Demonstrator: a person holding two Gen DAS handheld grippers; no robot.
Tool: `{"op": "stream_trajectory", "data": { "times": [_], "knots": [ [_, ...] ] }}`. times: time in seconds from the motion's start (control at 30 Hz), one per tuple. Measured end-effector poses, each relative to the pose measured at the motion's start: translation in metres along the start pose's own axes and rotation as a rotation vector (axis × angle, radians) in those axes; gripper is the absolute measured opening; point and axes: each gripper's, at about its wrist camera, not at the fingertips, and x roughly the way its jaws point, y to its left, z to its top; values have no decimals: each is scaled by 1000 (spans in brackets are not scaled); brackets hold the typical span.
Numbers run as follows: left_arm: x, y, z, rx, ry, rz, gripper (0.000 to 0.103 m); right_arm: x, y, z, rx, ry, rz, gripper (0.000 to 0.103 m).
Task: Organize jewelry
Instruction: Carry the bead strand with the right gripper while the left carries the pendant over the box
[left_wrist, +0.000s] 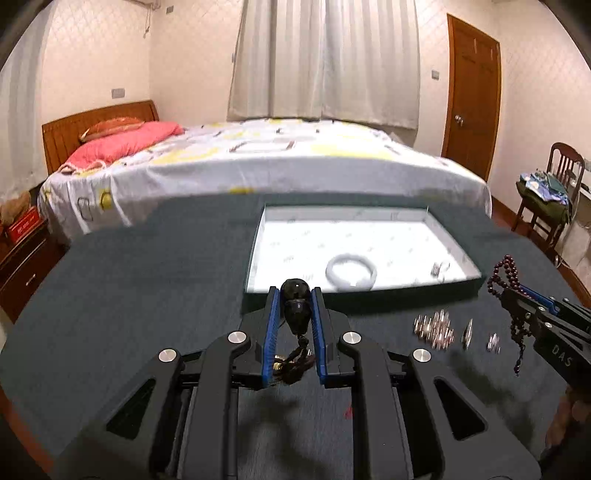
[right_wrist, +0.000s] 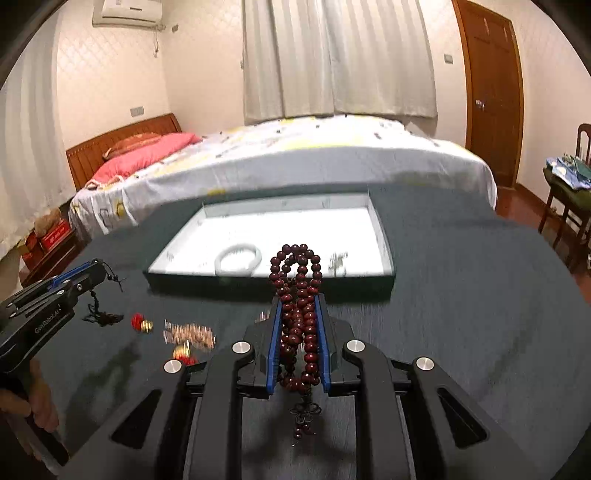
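Note:
My left gripper (left_wrist: 294, 295) is shut on a black beaded pendant (left_wrist: 295, 306) whose dark tassel hangs under the pads, above the dark table. My right gripper (right_wrist: 298, 301) is shut on a dark red bead string (right_wrist: 298, 291), looped above the fingertips with its knot dangling below. Each gripper shows in the other's view: the right gripper (left_wrist: 506, 291) at the right edge, the left gripper (right_wrist: 98, 266) at the left edge, held by a hand (right_wrist: 37, 402). Beyond both lies an open white-lined box (left_wrist: 255, 251) holding a white bangle (left_wrist: 351, 275) and a small silver piece (left_wrist: 439, 267).
Several small silver pieces (left_wrist: 434, 328) and two red and gold charms (right_wrist: 142, 323) lie on the table (left_wrist: 129, 295) in front of the box (right_wrist: 384, 236). Behind the table stands a bed (left_wrist: 258, 162); a chair (left_wrist: 554, 192) with clothes stands at right.

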Motion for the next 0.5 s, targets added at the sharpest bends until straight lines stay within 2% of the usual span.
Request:
{"op": "stream_trajectory", "data": {
  "times": [0.3,0.5],
  "knots": [
    [35,-12,41,13,-72,-5,17,25,4,50,-15,-125,11,18],
    [72,-15,64,8,-96,5,17,56,3,73,-12,-166,9,18]
  ]
}}
